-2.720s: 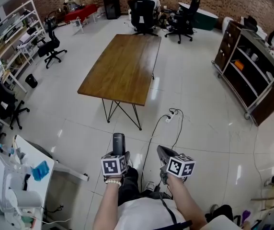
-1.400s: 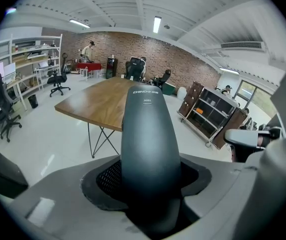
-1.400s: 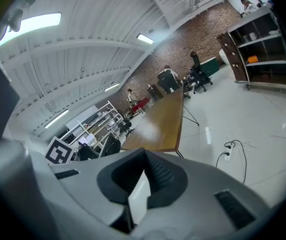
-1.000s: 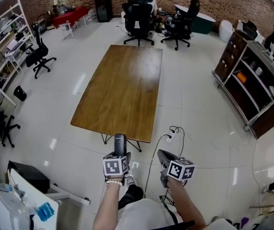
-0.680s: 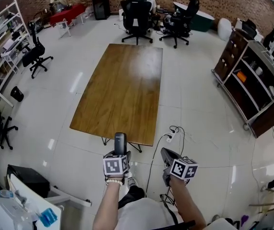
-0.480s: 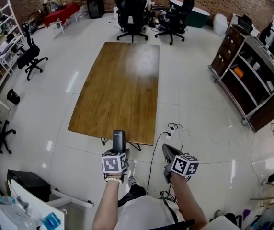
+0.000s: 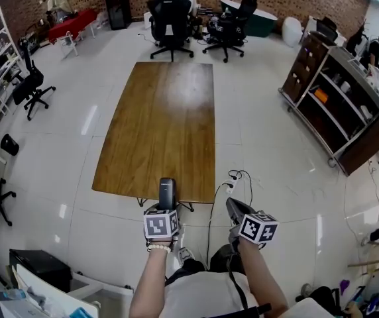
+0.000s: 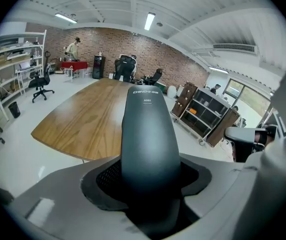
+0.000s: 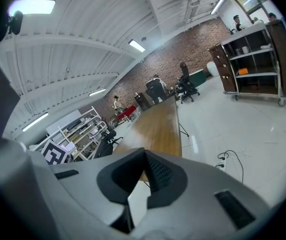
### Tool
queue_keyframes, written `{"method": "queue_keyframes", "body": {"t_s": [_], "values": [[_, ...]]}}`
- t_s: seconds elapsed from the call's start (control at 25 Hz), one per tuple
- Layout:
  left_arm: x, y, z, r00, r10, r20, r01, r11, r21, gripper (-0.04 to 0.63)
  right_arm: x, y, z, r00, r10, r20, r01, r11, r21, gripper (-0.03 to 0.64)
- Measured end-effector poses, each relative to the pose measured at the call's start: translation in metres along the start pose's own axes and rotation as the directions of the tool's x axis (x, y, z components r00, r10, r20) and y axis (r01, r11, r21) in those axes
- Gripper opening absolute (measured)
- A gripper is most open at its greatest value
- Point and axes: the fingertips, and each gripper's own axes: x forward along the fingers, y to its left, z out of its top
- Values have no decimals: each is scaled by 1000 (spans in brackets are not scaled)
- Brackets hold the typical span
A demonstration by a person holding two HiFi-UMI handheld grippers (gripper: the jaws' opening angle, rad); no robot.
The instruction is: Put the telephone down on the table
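Telephone in the head view stands dark and upright in the left tool, low in the middle of the frame, its top drawn against the near edge of the long wooden bench that runs up the frame. To its right the right tool hangs over the white floor, close to a power strip

Left gripper view: the left tool is clenched on the lower part of the telephone, whose rounded grey back fills the centre. The bench lies beyond it at the left, apart from it

Right gripper view: the right tool seems drawn together at the tips, with only a thin slit lower down and nothing between the jaws. The bench stretches away up the middle of the frame
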Motion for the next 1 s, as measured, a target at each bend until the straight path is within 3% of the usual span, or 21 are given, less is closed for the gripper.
{"method": "queue_keyframes", "body": {"t_s": [0.52,1.0], "values": [[14,-8,2,1000,-22,-21,23,1000,13,278,-4,-10,-5,999,-33,1,33,999,12,11],[49,-17,42,1000,6,-10,-6,1000,5,278,44,-11,28,997,68,-37,-68,997,-21,11]]}}
